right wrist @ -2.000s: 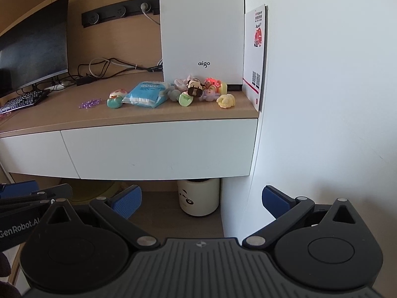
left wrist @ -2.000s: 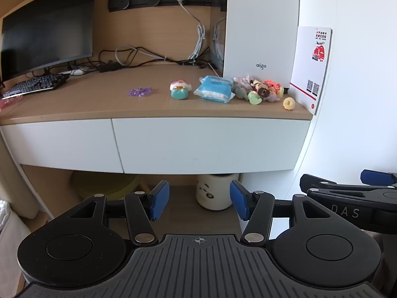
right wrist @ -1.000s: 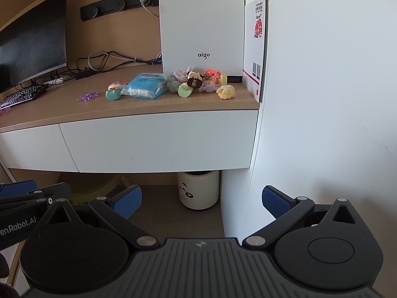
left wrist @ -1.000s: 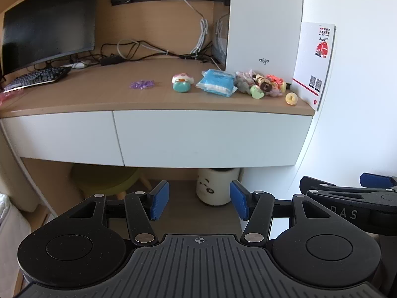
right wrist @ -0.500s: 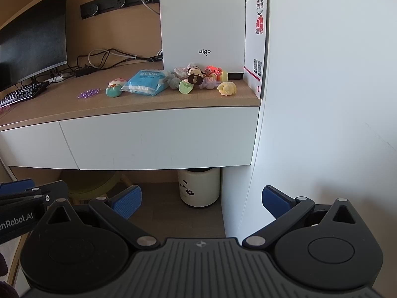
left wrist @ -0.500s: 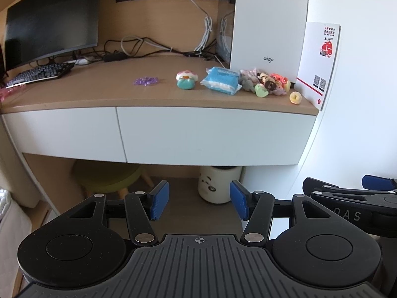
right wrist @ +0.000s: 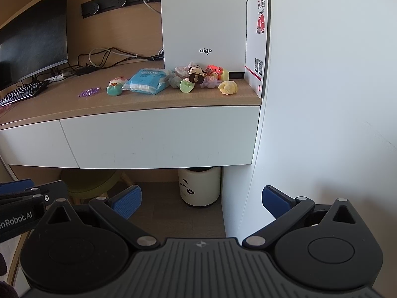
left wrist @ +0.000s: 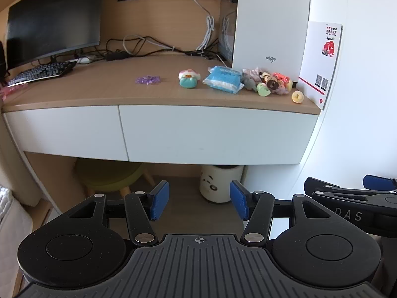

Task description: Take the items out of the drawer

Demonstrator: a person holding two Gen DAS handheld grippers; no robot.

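Note:
A wide white drawer front [left wrist: 213,134] [right wrist: 158,139] under the wooden desk top is closed, with a narrower closed drawer [left wrist: 64,129] to its left. On the desk lie a blue wipes packet [left wrist: 223,79] [right wrist: 146,80], a green-and-pink toy [left wrist: 189,78], a heap of small plush toys [left wrist: 269,82] [right wrist: 201,75], a yellow toy [right wrist: 228,87] and purple beads [left wrist: 148,79]. My left gripper [left wrist: 199,202] is open and empty, well back from the drawer. My right gripper [right wrist: 201,200] is open wider, also empty, beside the left one.
A white aigo box [left wrist: 270,22] and a leaflet [left wrist: 322,62] stand at the desk's right end by the white wall [right wrist: 322,99]. A monitor [left wrist: 54,17], keyboard [left wrist: 41,72] and cables sit left. Under the desk are a white bin [left wrist: 220,182] and a green stool [left wrist: 111,173].
Both cameras have risen and tilted slightly, so the desk top shows more from above. Both grippers stay open and nothing on the desk has moved.

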